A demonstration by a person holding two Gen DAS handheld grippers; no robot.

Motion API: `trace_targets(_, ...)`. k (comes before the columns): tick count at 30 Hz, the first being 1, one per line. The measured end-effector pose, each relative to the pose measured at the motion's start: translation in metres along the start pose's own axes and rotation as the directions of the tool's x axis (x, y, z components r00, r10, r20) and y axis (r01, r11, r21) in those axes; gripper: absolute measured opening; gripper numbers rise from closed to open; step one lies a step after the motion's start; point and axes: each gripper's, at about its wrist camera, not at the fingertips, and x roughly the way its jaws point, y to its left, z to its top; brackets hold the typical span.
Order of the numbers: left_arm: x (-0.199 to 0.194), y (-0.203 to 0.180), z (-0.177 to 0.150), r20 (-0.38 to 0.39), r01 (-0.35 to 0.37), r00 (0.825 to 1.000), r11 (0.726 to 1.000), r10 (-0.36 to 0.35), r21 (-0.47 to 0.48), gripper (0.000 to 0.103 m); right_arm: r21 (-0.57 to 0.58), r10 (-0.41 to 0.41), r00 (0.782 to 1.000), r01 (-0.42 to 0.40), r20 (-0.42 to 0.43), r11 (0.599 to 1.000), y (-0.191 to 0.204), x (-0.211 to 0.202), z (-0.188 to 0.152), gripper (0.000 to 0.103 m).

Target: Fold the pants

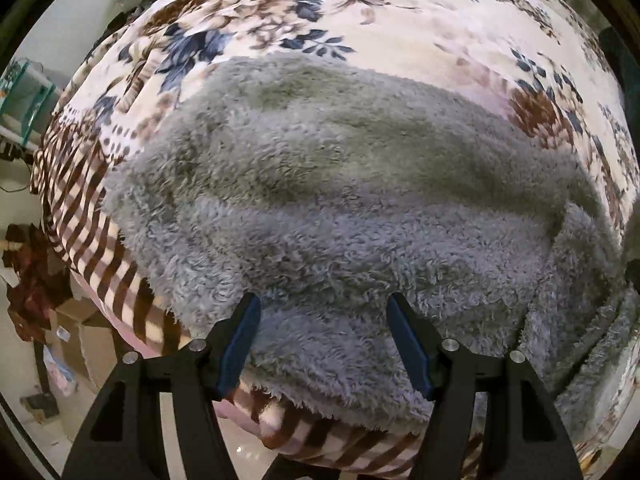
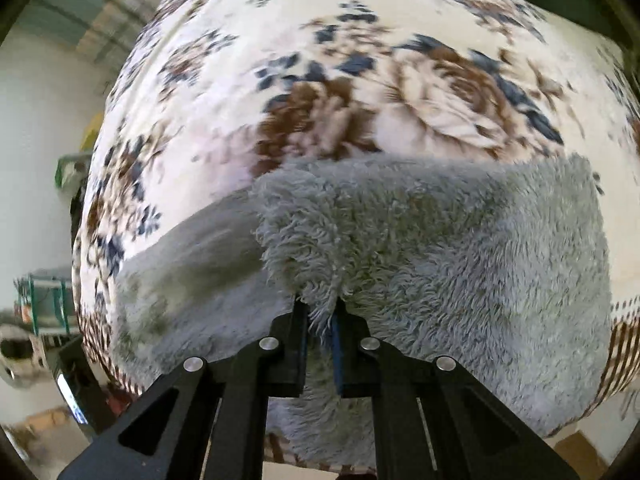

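Observation:
Fluffy grey fleece pants (image 1: pixel 340 184) lie spread across a bed covered by a floral blanket (image 1: pixel 400 20). My left gripper (image 1: pixel 322 304) hovers over their near part, pointing down, open, its blue pads (image 1: pixel 240 340) apart with only fleece below them. In the right wrist view the grey pants (image 2: pixel 460 240) show a raised fold of fabric. My right gripper (image 2: pixel 320 308) is shut on a tuft of that fleece, which bunches up between the narrow jaws. A smoother grey layer (image 2: pixel 200 256) lies to the left of the fold.
The blanket's brown-striped border (image 1: pixel 96 264) hangs over the bed edge near me. Beyond it are the floor, cardboard boxes (image 1: pixel 76 332) and a dark red cloth (image 1: pixel 28 292) at the left. A teal shelf frame (image 1: pixel 24 92) stands by the wall.

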Motion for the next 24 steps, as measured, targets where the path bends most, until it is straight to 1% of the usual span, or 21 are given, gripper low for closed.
trace_targets(2, 0.002, 0.004, 0.000, -0.002, 0.000, 1.000, 1.000, 0.000, 0.000, 0.063, -0.029, -0.017, 1.000, 0.016, -0.014, 0.999, 0.008, 0.010, 0.001, 0.010)
trace_targets(3, 0.003, 0.005, 0.000, -0.005, 0.003, 1.000, 1.000, -0.003, -0.002, 0.063, -0.045, -0.032, 0.999, 0.031, -0.036, 0.999, 0.014, 0.022, 0.003, 0.010)
trace_targets(6, 0.006, 0.010, -0.001, -0.005, 0.006, 1.000, 1.000, -0.006, -0.001, 0.063, -0.050, -0.058, 0.994, 0.054, -0.095, 0.997, 0.016, 0.056, 0.005, 0.010)
trace_targets(8, 0.004, 0.014, -0.003, 0.002, 0.012, 1.000, 1.000, -0.012, -0.003, 0.063, -0.032, -0.060, 0.992, 0.057, -0.106, 0.998, 0.011, 0.070, 0.007, 0.011)
trace_targets(9, 0.003, 0.015, -0.006, 0.005, 0.018, 1.000, 1.000, -0.018, -0.005, 0.063, -0.045, -0.062, 0.992, 0.058, -0.114, 0.997, 0.013, 0.076, 0.007, 0.011)
trace_targets(10, 0.002, 0.019, -0.008, 0.007, 0.027, 1.000, 1.000, -0.027, -0.010, 0.063, -0.055, -0.061, 0.990, 0.054, -0.131, 0.997, 0.013, 0.081, 0.007, 0.016)
trace_targets(11, 0.000, 0.021, -0.010, 0.010, 0.037, 0.999, 0.999, -0.037, -0.018, 0.063, -0.046, -0.050, 0.987, 0.044, -0.153, 0.998, 0.011, 0.084, 0.008, 0.018)
trace_targets(12, -0.002, 0.027, -0.011, 0.016, 0.058, 0.998, 0.998, -0.057, -0.035, 0.063, -0.021, -0.014, 0.985, 0.010, -0.169, 1.000, 0.008, 0.084, 0.008, 0.024)
trace_targets(13, -0.004, 0.032, -0.012, 0.021, 0.078, 0.997, 0.996, -0.078, -0.051, 0.063, -0.004, 0.034, 0.983, -0.036, -0.179, 0.999, 0.005, 0.082, 0.009, 0.043)
trace_targets(14, -0.006, 0.038, -0.013, 0.025, 0.097, 0.995, 0.993, -0.096, -0.069, 0.063, 0.012, 0.098, 0.979, -0.097, -0.181, 0.995, 0.001, 0.075, 0.009, 0.052)
trace_targets(15, -0.010, 0.046, -0.014, 0.034, 0.115, 0.993, 0.989, -0.112, -0.091, 0.063, 0.014, 0.122, 0.977, -0.121, -0.178, 0.993, -0.001, 0.071, 0.008, 0.061)
trace_targets(16, -0.014, 0.055, -0.016, 0.045, 0.126, 0.992, 0.985, -0.121, -0.114, 0.063, 0.010, 0.140, 0.976, -0.140, -0.165, 0.990, -0.003, 0.061, 0.005, 0.062)
trace_targets(19, -0.022, 0.083, -0.021, 0.063, 0.140, 0.989, 0.972, -0.131, -0.187, 0.063, -0.020, 0.153, 0.981, -0.157, -0.118, 0.987, -0.008, 0.029, -0.010, 0.063)
trace_targets(21, -0.025, 0.102, -0.024, 0.072, 0.158, 0.987, 0.955, -0.145, -0.249, 0.063, -0.046, 0.120, 0.985, -0.127, -0.127, 0.991, -0.009, 0.018, -0.026, 0.063)
trace_targets(24, -0.025, 0.121, -0.030, 0.085, 0.176, 0.984, 0.926, -0.156, -0.336, 0.063, -0.058, 0.104, 0.978, -0.116, -0.180, 0.992, -0.005, 0.021, -0.058, 0.063)
